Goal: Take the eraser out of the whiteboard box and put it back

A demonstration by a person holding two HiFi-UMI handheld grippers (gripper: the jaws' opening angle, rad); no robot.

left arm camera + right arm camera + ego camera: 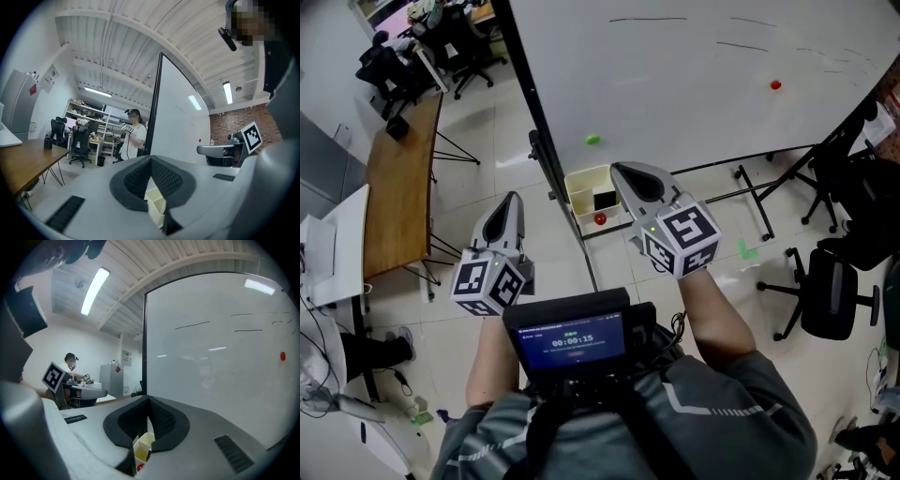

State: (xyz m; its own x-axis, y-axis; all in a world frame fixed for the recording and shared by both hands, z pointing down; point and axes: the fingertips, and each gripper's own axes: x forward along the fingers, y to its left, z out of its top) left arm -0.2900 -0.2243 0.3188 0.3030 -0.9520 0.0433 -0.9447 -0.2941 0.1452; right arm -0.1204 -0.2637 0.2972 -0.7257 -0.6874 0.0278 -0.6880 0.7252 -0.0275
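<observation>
A cream whiteboard box (584, 190) hangs at the lower left corner of the whiteboard (694, 75). In it lie a black eraser (605, 200) and a red round thing (600, 218). My right gripper (623, 171) is held just right of the box and above it, jaws shut and empty. My left gripper (511, 199) is to the box's left, also shut with nothing in it. In the left gripper view the box (157, 206) shows below the closed left gripper (151, 160). The right gripper view shows the box (143, 444) under the closed right gripper (149, 399).
The whiteboard carries a red magnet (775, 84), a green magnet (592, 140) and a few pen strokes. Its black stand (558, 187) runs down past the box. A wooden table (398, 187) stands at left, office chairs (830, 291) at right. Another person (133, 133) stands far off.
</observation>
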